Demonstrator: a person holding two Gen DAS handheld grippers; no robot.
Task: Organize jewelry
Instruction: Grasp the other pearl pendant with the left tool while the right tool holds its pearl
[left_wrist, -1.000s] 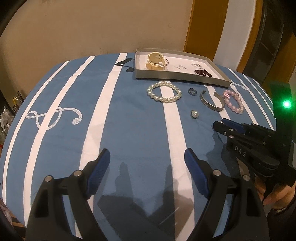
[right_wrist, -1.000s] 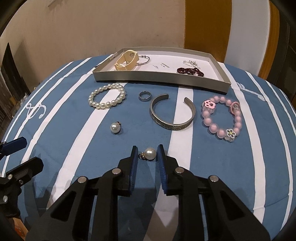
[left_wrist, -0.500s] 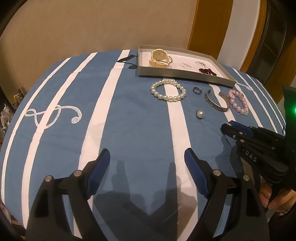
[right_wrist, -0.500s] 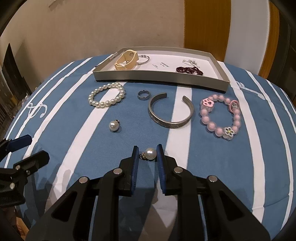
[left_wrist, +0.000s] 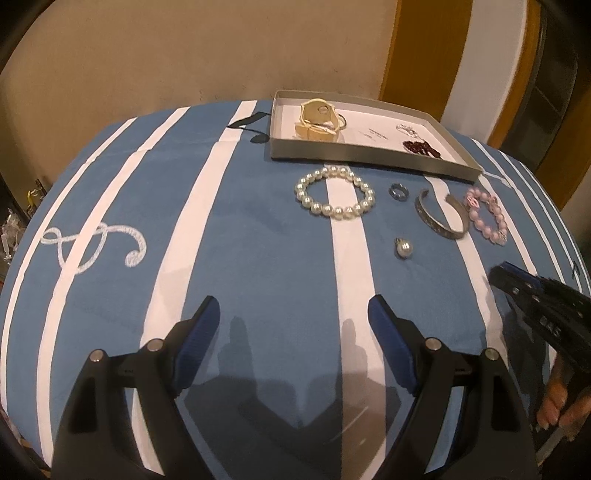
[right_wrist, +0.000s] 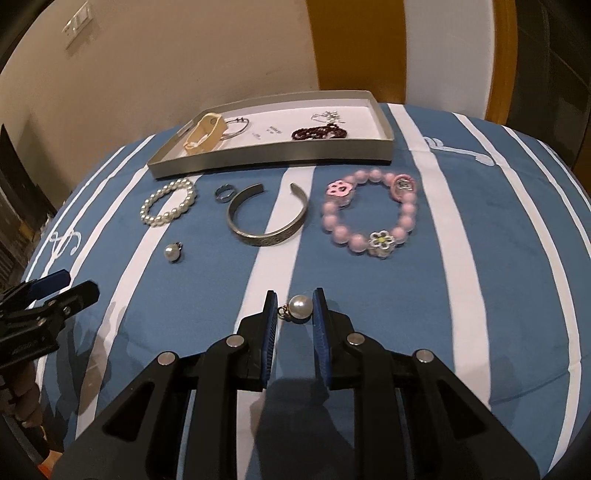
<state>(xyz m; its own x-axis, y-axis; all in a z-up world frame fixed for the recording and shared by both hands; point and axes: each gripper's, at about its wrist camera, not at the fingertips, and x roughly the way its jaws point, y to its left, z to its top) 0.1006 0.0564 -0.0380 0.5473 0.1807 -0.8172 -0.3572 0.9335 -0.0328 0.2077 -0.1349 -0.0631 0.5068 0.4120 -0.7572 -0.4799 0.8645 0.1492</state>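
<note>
My right gripper (right_wrist: 295, 308) is shut on a pearl earring (right_wrist: 298, 306), held above the striped cloth. A second pearl earring (right_wrist: 172, 252) (left_wrist: 403, 248) lies on the cloth to its left. Beyond it lie a pearl bracelet (right_wrist: 168, 206) (left_wrist: 334, 192), a small ring (right_wrist: 224, 192) (left_wrist: 399, 192), a silver cuff (right_wrist: 266, 214) (left_wrist: 441, 216) and a pink bead bracelet (right_wrist: 369, 216) (left_wrist: 485, 214). The grey tray (right_wrist: 273, 155) (left_wrist: 369, 153) at the back holds a cream watch, a thin bangle and dark red beads. My left gripper (left_wrist: 293, 321) is open and empty over bare cloth.
The blue cloth with white stripes (left_wrist: 240, 240) covers a rounded table that drops away at left and right. A beige wall (right_wrist: 166, 55) stands behind the tray. My left gripper's fingers (right_wrist: 48, 291) show at the left edge of the right wrist view.
My right gripper has carried the pearl earring to the right and rolled slightly. My left gripper has shifted a little across the cloth, still open.
</note>
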